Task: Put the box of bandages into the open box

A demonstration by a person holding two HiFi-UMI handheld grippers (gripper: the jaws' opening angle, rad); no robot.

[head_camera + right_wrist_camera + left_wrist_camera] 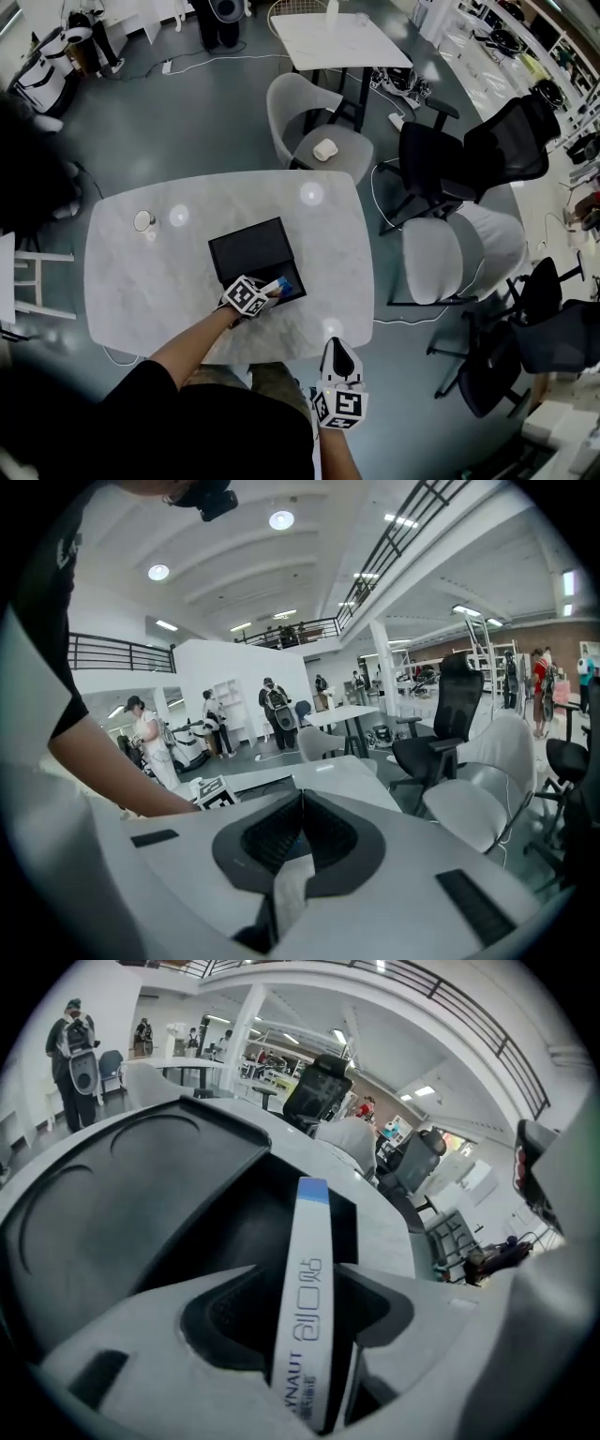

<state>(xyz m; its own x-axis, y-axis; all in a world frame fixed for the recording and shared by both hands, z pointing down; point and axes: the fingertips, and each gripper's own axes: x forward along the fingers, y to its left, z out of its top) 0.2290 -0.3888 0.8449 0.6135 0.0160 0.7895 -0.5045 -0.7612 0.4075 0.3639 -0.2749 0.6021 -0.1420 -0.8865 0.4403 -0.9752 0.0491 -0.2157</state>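
The open black box [251, 251] lies on the marble table [141, 281]. A white and blue box of bandages [284, 284] stands on edge at the black box's near right corner. My left gripper [272, 292] is right at it. In the left gripper view the bandage box [307, 1307] sits between the jaws of the left gripper [298, 1283], with dark gaps at both pads, so the jaws are open. The black box's interior [141, 1213] spreads out beyond. My right gripper [339, 361] hovers at the table's near edge, and the right gripper [302, 796] is shut on nothing.
A cup [143, 221] stands on the table's left part. Grey chairs [319, 131] and black office chairs [487, 150] ring the far and right sides. A second white table [342, 39] stands farther back. People stand in the background of the gripper views.
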